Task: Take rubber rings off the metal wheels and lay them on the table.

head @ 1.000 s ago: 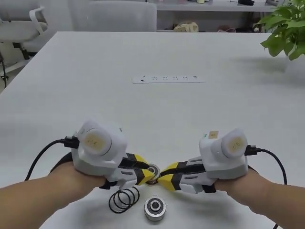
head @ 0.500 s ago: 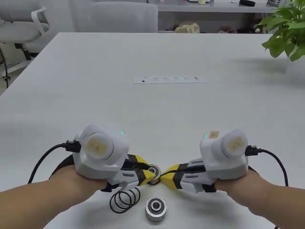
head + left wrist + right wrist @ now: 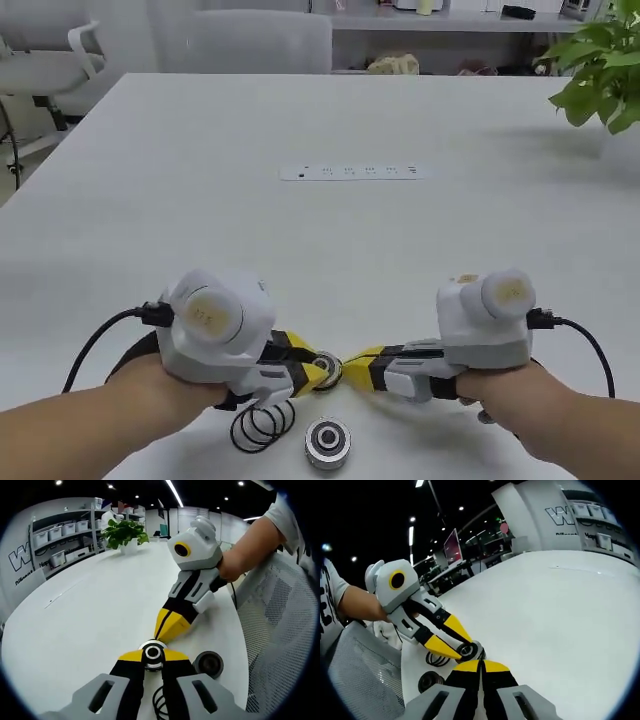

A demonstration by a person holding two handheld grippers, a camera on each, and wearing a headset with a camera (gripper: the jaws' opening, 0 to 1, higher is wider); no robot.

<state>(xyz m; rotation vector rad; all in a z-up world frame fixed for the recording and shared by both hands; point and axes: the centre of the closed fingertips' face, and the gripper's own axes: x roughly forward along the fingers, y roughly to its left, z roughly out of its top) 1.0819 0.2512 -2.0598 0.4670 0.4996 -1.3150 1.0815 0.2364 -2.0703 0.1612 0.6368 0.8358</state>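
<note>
1. Left tool (image 3: pixel 152 656): I have it pinching a wheel (image 3: pixel 326 368) across the rim.
2. Right tool (image 3: pixel 481 663): jaws pressed together, with the tip touching that wheel from the opposite side.
3. Second wheel (image 3: pixel 327 440): flat on the worktop (image 3: pixel 350 240), near my edge, just below both tips.
4. Rings (image 3: pixel 262 424): loose overlapping pile beside the second wheel, under the left tool.
5. Change over the last second: I see the right tool rolled slightly. The held wheel, second wheel and rings are as before.

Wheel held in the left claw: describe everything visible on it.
The metal wheel is small, round and silvery, with a dark ring around a bright hub and centre hole, like a bearing. The left claw is shut on it, one yellow tip on each side, holding it low over the table. The right claw, shut, has its tip at the wheel's rim.
</note>
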